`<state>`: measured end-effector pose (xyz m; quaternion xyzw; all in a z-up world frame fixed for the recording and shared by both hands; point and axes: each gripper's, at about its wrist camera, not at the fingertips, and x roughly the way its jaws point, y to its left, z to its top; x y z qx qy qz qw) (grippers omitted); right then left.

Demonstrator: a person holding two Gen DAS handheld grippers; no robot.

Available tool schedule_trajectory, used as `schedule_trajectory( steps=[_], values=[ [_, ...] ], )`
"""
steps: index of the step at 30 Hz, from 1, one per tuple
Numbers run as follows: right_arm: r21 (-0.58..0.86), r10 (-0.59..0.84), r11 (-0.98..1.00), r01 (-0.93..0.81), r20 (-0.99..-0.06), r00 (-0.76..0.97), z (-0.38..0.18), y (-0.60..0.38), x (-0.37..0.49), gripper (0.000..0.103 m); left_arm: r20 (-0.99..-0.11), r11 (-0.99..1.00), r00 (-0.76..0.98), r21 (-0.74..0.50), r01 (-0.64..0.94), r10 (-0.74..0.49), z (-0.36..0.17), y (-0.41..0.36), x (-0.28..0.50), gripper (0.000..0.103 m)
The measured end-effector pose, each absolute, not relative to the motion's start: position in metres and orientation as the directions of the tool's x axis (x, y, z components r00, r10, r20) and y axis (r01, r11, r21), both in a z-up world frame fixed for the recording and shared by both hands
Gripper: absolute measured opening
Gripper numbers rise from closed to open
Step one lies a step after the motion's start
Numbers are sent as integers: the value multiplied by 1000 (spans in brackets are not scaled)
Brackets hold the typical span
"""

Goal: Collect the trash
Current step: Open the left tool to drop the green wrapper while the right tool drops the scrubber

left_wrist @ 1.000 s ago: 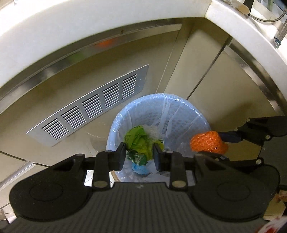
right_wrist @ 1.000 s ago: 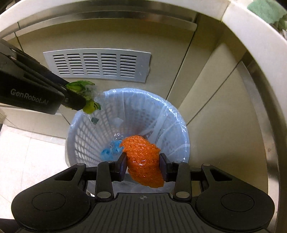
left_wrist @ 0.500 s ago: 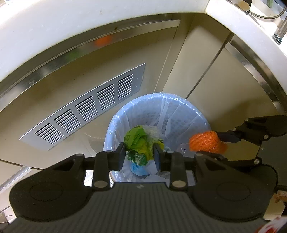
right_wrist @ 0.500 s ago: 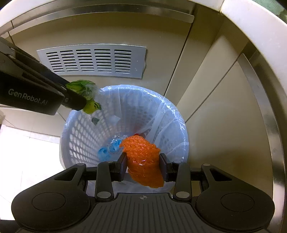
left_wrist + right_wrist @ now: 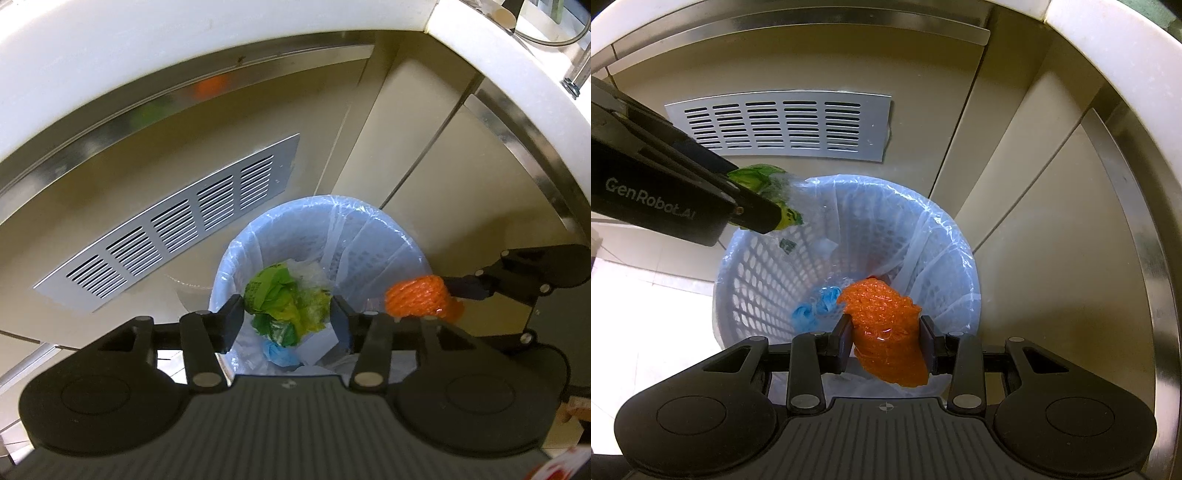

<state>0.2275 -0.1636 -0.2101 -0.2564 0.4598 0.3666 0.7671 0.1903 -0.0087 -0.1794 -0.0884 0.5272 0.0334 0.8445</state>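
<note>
A pale blue perforated basket [image 5: 369, 218] [image 5: 945, 229] with a clear liner stands on the floor below both grippers. Over its near rim my left gripper [image 5: 288, 317] is opening its jaws. A crumpled green wrapper [image 5: 284, 299] [image 5: 757, 177] still sits loosely between the spread pads and has not fallen. My right gripper [image 5: 884, 343] is shut on an orange mesh wad [image 5: 886, 325] [image 5: 421, 299], held above the basket's right side. Blue crumpled trash [image 5: 816, 310] and white paper [image 5: 317, 343] lie at the bottom.
A slotted metal vent grille [image 5: 177, 229] [image 5: 786, 125] is set in the beige cabinet panel behind the basket. A white counter edge [image 5: 517, 88] with a steel strip curves overhead. Pale floor tiles [image 5: 646, 314] lie to the basket's left.
The left jaws have spread apart and the green wrapper has puffed out between them. The right gripper and its orange wad have stayed put.
</note>
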Motion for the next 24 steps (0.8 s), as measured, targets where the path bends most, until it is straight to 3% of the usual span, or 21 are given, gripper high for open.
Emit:
schedule_trajectory(
  steps=[24],
  values=[
    [-37, 344, 604, -796, -889, 302, -207, -159, 227, 38, -890, 980, 456, -89, -178, 2, -172, -3, 177, 49]
  ],
)
